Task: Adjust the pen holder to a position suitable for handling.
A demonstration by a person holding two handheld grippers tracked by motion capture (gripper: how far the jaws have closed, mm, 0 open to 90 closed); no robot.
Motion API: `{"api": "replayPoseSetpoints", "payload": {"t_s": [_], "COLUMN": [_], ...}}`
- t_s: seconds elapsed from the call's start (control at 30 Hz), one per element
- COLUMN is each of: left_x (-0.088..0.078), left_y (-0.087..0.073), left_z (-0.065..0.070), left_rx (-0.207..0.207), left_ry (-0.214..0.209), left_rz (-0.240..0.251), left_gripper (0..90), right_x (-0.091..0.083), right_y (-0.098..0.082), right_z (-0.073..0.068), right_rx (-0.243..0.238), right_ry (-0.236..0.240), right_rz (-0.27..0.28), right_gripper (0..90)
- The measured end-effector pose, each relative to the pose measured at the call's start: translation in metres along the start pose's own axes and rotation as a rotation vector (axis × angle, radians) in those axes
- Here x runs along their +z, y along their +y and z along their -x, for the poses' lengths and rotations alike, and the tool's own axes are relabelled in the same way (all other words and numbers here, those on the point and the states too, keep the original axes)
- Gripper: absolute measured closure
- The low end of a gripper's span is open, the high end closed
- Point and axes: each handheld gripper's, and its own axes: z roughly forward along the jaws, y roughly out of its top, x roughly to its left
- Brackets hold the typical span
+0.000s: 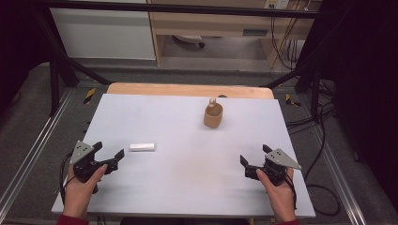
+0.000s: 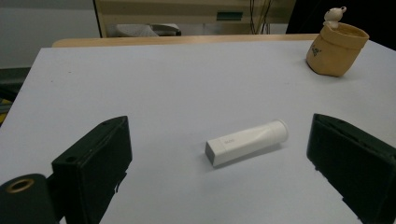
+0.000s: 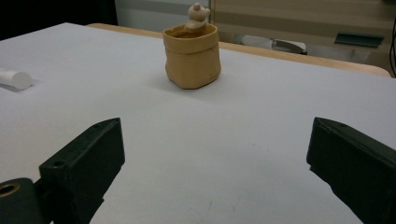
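**Work not begun: both grippers wide open, tube untouched**

High view. The left gripper (image 1: 114, 158) rests at about 8 o'clock on the table (image 1: 187, 197), jaws spread wide with nothing between them. The white tube (image 1: 142, 147) lies flat just beyond its tips, apart from them. The right gripper (image 1: 250, 159) sits at about 4 o'clock, jaws equally wide and empty. A tan pouch (image 1: 213, 116) stands upright near 1 o'clock, well apart from both. Judgement: nothing is gripped or lifted; the approach, the grasp and any placing all remain to be done.

Left gripper view. The tube (image 2: 246, 142) lies ahead, framed by the two jaws but touching neither, its round end pointing toward 2 o'clock. The pouch (image 2: 337, 49) stands far off at 1 o'clock, a small pale figure (image 2: 334, 15) at its rim.

Right gripper view. The pouch (image 3: 192, 56) stands at 12 o'clock, well ahead of the open jaws; the tube's round end (image 3: 15, 78) shows at 10 o'clock.

Count: two grippers, one tube, one pouch, one figure, one table.
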Motion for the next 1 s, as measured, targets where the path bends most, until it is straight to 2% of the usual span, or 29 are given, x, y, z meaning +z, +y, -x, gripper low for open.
{"api": "replayPoseSetpoints", "payload": {"t_s": [0.17, 0.37, 0.47, 0.57, 0.7, 0.77, 0.93, 1.0], "left_x": [0.002, 0.005, 0.007, 0.013, 0.022, 0.029, 0.049, 0.055], "left_y": [-0.003, -0.003, -0.003, -0.004, -0.004, -0.005, 0.000, 0.002], "left_z": [-0.002, 0.001, 0.004, 0.005, 0.008, 0.009, 0.011, 0.009], "left_rx": [-0.013, 0.007, 0.016, 0.029, 0.030, 0.007, 0.053, 0.064], "left_ry": [-0.010, -0.004, -0.003, -0.014, -0.016, -0.031, -0.001, 0.029], "left_rz": [-0.073, -0.083, -0.067, -0.087, -0.101, -0.113, -0.131, -0.143], "left_gripper": [8.9, 9.6, 11.6, 12.5, 13.5, 14.9, 19.8, 21.0], "right_x": [-0.001, -0.001, -0.005, -0.004, 0.000, 0.000, -0.001, -0.001], "right_y": [0.000, -0.001, 0.000, 0.000, 0.000, -0.001, 0.000, -0.001], "right_z": [0.000, -0.003, -0.005, -0.005, -0.005, -0.006, -0.007, -0.007], "right_rx": [0.001, -0.017, -0.027, -0.017, -0.026, -0.022, -0.025, -0.028], "right_ry": [-0.003, -0.003, -0.007, -0.008, -0.002, 0.000, 0.004, 0.005], "right_rz": [0.012, 0.008, 0.018, 0.019, 0.003, -0.003, -0.014, -0.017], "right_gripper": [4.7, 4.6, 4.0, 3.7, 3.6, 3.6, 3.4, 3.4]}}
